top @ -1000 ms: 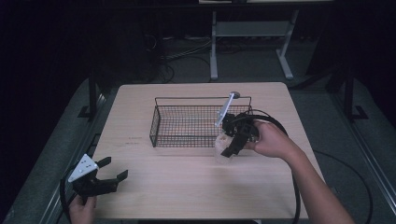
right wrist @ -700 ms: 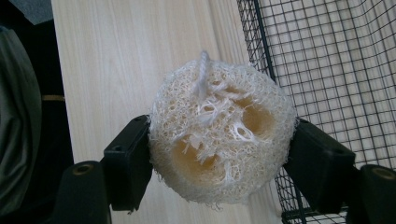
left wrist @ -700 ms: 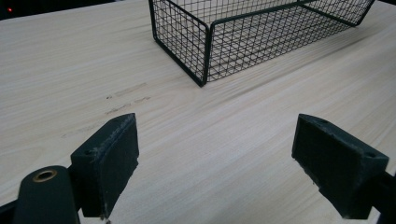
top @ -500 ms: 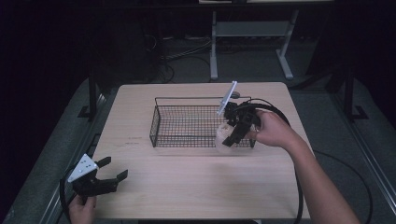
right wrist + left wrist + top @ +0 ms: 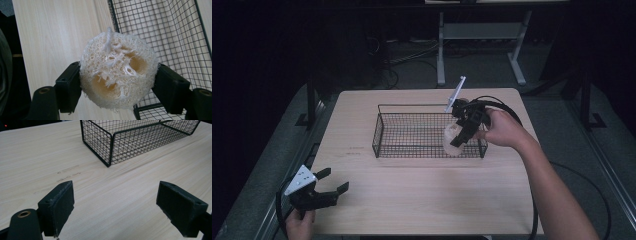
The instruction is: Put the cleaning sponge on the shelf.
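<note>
A pale round loofah sponge [image 5: 118,73] with a string loop sits clamped between the two black jaws of my right gripper [image 5: 117,87]. In the high view that right gripper [image 5: 462,135] holds the loofah sponge [image 5: 451,141] above the right end of the black wire basket [image 5: 412,150], just over its front rim. My left gripper [image 5: 332,182] rests near the table's front left corner, open, with nothing between its pads [image 5: 61,202]. Ahead of it in the left gripper view stands the wire basket [image 5: 111,145].
The basket stands in the middle of a light wooden table [image 5: 422,200]. A black cable [image 5: 507,107] loops from the right gripper near the basket's right end. Beyond the table's far edge stands a metal frame [image 5: 477,35] on a dark floor.
My right gripper has lifted the loofah sponge from beside the basket's right end and carried it back and up over the basket's rim. The left gripper has stayed put.
</note>
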Demonstrator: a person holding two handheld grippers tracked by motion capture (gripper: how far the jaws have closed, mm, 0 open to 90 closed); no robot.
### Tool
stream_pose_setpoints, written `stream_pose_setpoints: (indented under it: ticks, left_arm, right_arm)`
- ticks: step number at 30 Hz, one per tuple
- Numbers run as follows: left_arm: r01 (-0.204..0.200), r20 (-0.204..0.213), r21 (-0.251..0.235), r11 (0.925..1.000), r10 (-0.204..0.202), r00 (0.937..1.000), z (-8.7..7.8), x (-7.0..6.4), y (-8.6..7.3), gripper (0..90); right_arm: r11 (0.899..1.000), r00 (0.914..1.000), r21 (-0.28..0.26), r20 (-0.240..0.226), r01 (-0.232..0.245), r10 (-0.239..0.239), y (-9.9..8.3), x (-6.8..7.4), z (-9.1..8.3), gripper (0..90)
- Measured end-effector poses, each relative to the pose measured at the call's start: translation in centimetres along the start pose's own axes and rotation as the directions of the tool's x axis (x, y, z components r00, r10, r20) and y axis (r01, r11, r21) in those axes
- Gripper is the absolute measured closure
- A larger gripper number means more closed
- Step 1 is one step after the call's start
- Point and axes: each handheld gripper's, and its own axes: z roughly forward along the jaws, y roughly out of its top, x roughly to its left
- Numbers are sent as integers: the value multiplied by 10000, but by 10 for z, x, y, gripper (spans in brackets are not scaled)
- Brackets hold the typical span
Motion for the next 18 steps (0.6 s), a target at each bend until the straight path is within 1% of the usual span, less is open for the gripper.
stream_pose_setpoints:
  ticks: [3,7,10,11,13,18]
  left_arm:
    - [-14,28,-9,10000,14,10000,1,0,0,139]
    - [-45,50,50,10000,45,10000,2,-1,0,139]
    - [-28,61,57,10000,28,10000,2,-1,0,139]
    - [-22,68,49,10000,22,10000,2,-1,0,139]
    - [-56,73,50,10000,56,10000,3,-1,1,140]
    - [-64,88,39,10000,64,9999,3,-1,1,139]
  right_arm:
    - [9999,10000,61,53,-85,85,2,-4,1,280]
    - [9999,9999,2,-24,-165,165,2,-10,3,281]
    - [9995,9995,95,-27,-308,308,0,-15,6,281]
    - [9990,9991,159,-27,-411,412,0,-19,8,280]
    - [9987,9989,186,-27,-473,473,0,-21,8,280]
    - [9972,9978,368,144,-653,649,3,-33,11,280]
